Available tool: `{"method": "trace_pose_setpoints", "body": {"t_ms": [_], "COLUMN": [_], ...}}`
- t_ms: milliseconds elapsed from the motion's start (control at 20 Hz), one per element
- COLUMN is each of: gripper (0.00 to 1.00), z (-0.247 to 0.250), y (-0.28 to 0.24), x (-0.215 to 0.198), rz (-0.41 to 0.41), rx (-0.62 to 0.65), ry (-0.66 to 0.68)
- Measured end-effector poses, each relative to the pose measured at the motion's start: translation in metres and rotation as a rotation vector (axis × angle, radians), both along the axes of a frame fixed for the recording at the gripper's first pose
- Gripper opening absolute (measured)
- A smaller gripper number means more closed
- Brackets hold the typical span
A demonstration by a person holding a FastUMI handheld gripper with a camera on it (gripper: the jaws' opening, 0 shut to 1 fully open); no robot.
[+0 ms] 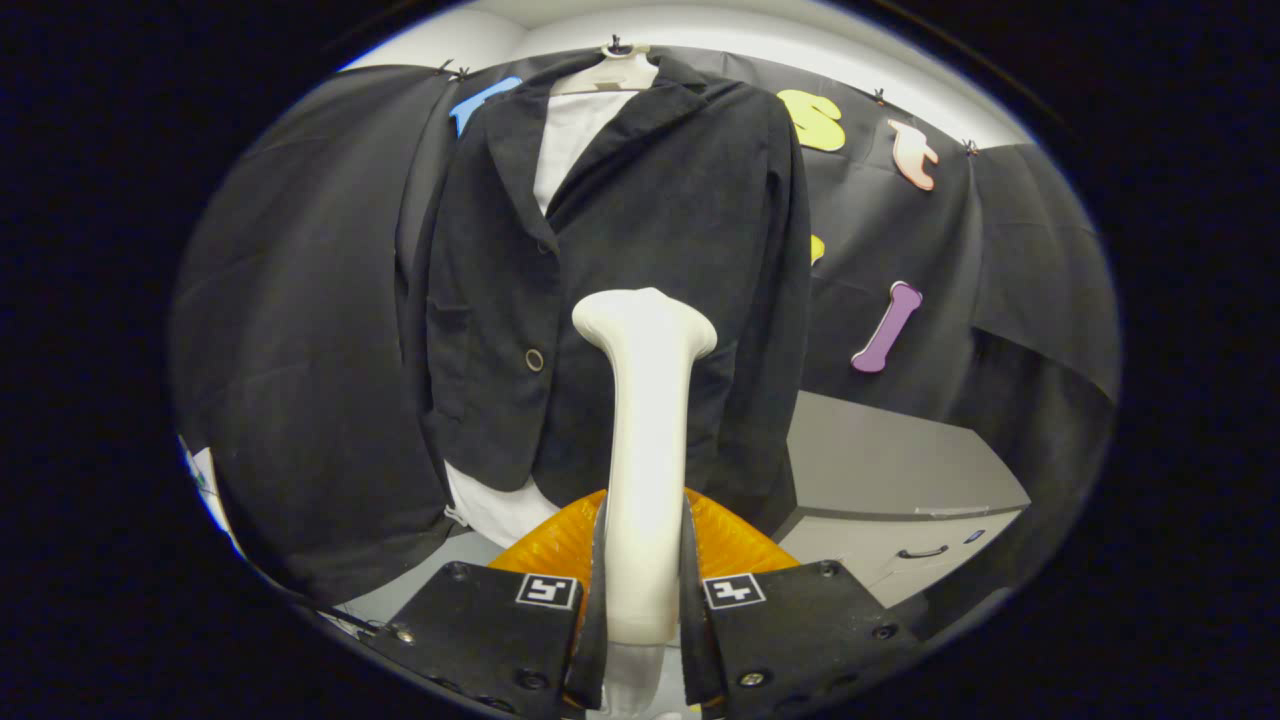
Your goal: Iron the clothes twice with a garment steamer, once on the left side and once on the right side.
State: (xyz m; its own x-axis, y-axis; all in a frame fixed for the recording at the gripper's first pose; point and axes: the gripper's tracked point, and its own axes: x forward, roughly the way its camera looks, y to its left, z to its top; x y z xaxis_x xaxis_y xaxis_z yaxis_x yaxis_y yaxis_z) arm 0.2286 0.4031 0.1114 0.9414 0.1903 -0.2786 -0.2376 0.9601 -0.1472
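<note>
**Steamer held before the hanging jacket**

White plastic garment steamer (645,440) stands upright between the fingers; the black gripper (643,600) pinches its handle from both sides. Just beyond its head hangs a black buttoned jacket (640,250) over a white shirt (570,140). Grey cabinet (890,480) right of the fingers.

jacket (640,270): 1 | shirt (575,140): 1 | hanger (612,72): 1 | steamer (645,440): 1 | cabinet (890,500): 1
</note>
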Motion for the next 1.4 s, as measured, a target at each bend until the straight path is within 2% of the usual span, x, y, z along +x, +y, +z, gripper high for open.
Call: {"method": "trace_pose_setpoints", "body": {"t_ms": [950,1200,1400], "gripper": [0.33,0.33,0.33], "z": [-0.093,-0.092,-0.059], "y": [-0.004,-0.005,-0.009], "x": [-0.01,-0.013,-0.031], "rz": [0.008,0.002,-0.007], "rx": [0.003,0.027,0.065], "ry": [0.176,0.19,0.148]}}
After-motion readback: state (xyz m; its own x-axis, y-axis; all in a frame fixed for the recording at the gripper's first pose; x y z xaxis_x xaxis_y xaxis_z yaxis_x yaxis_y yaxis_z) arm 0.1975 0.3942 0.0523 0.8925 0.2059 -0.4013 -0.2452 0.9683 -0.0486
